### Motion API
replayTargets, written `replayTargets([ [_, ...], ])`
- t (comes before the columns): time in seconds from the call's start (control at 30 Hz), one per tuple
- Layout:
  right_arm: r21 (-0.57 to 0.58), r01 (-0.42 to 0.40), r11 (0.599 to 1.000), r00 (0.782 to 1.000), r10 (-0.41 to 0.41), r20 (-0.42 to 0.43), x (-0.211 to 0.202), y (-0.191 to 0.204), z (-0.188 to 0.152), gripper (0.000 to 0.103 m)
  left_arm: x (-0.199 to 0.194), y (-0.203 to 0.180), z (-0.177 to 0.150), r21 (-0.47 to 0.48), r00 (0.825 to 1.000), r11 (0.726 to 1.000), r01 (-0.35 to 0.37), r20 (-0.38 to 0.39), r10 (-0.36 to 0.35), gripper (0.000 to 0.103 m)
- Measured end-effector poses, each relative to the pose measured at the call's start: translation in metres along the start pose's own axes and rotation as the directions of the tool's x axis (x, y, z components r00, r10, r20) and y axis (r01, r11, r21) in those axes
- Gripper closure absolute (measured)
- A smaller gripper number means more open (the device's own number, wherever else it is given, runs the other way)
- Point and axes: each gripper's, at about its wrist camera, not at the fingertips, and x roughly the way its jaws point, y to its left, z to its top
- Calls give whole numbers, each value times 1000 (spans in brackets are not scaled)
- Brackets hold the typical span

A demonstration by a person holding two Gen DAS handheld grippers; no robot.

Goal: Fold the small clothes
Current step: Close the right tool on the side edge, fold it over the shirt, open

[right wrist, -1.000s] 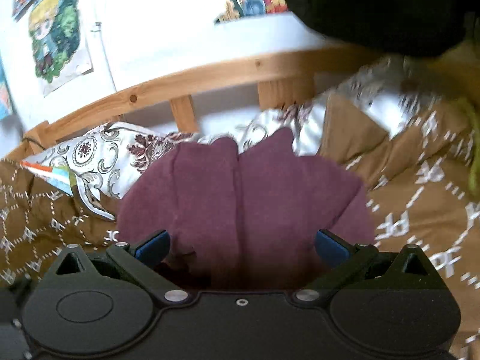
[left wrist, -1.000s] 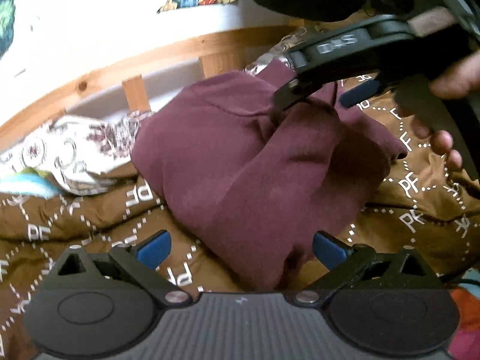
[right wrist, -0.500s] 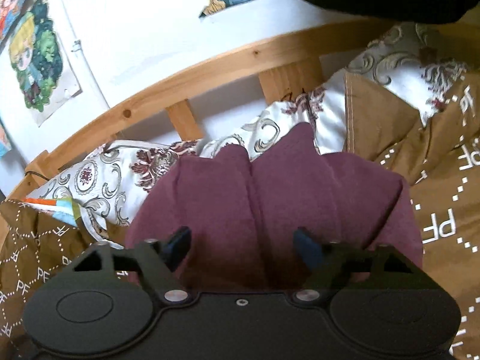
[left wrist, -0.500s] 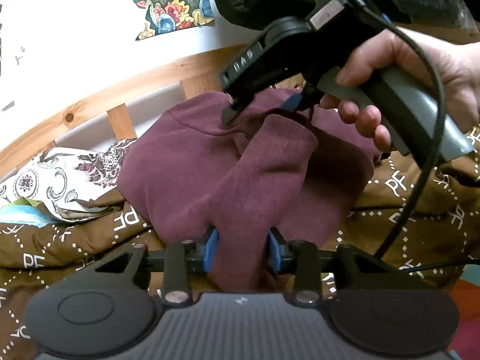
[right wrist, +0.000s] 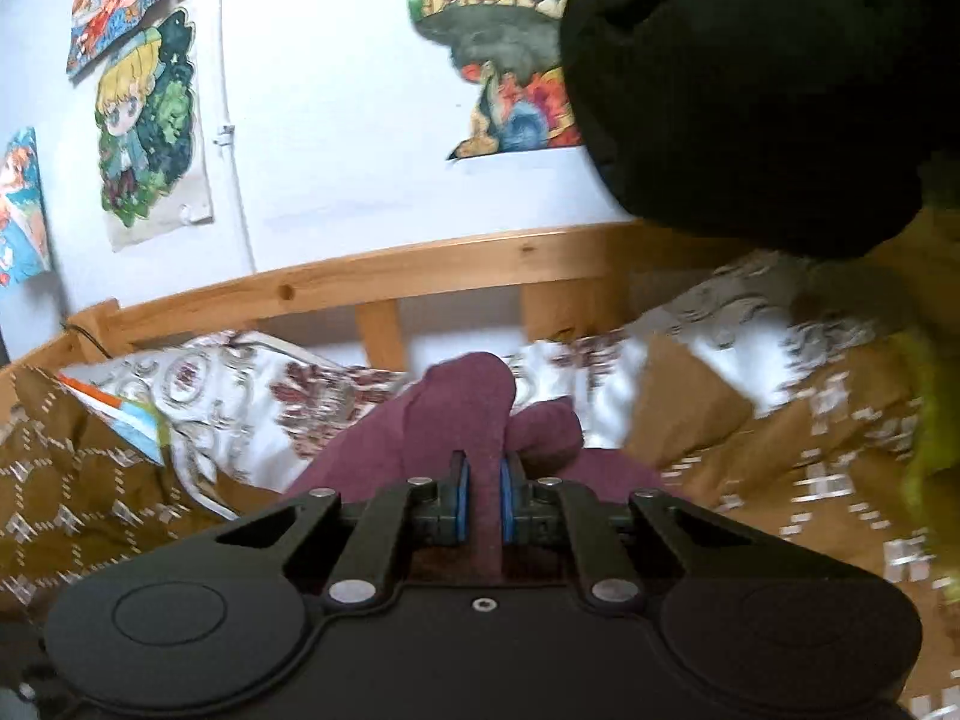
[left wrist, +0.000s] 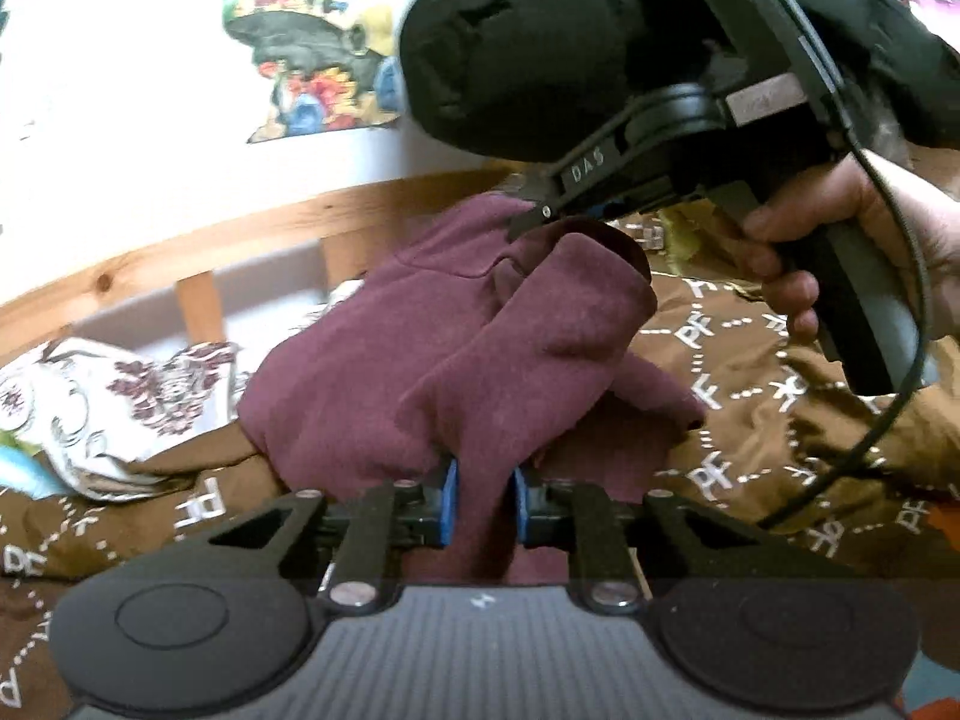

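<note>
1. The left gripper [left wrist: 483,501] is seen with its blue pads just closed in on a fold of the maroon garment [left wrist: 420,360]; the cloth is pinched between them.
2. The right gripper [right wrist: 482,501] has likewise just been closing, and a ridge of the same maroon cloth is clamped between its blue pads.
3. In the left wrist view, the right gripper is seen at the garment's far edge, held by a bare hand [left wrist: 840,240] under a black sleeve [left wrist: 570,42].
4. The garment is bunched and raised between the two grips, its lower part resting on a brown patterned bedcover [left wrist: 780,420].
5. A white floral pillow [right wrist: 240,384] lies beyond it, against a wooden bed rail [right wrist: 420,276].
6. Colourful drawings [right wrist: 150,126] are pinned to the white wall behind.
</note>
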Motion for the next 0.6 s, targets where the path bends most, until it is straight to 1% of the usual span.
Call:
replayTargets([
  [0.1,42,53,998,998,-52,-31,-5,-22,-7,93,8,-10,2,19,999,1000,21,-30,-20,82],
  [0.17,66,90,994,995,-87,-59,-4,-36,-18,97,10,-11,0,19,998,999,45,-54,-44,81],
  [0.23,69,121,990,989,-115,-88,-1,-47,-30,98,12,-8,-1,-5,995,998,56,-80,-56,80],
  [0.27,79,137,987,986,-128,-105,1,-55,-37,100,14,-5,-1,-27,993,998,64,-95,-67,79],
  [0.37,134,139,981,983,-120,-141,8,-69,-53,100,17,6,-1,-106,987,990,94,-123,-107,78],
  [0.43,138,133,981,983,-113,-142,10,-69,-57,100,16,12,0,-139,984,985,106,-127,-124,77],
  [0.47,137,126,982,985,-108,-136,9,-68,-58,100,14,16,0,-153,983,982,111,-131,-131,74],
  [0.5,136,118,984,987,-101,-128,8,-67,-58,100,13,19,1,-166,981,979,118,-135,-142,71],
  [0.53,133,112,985,988,-97,-120,7,-66,-56,100,11,22,1,-178,979,976,128,-136,-153,60],
  [0.57,124,113,986,988,-99,-115,7,-64,-54,100,8,25,1,-197,977,971,137,-134,-165,43],
  [0.6,116,115,987,989,-102,-111,6,-62,-52,100,3,29,1,-221,978,965,142,-122,-172,33],
])
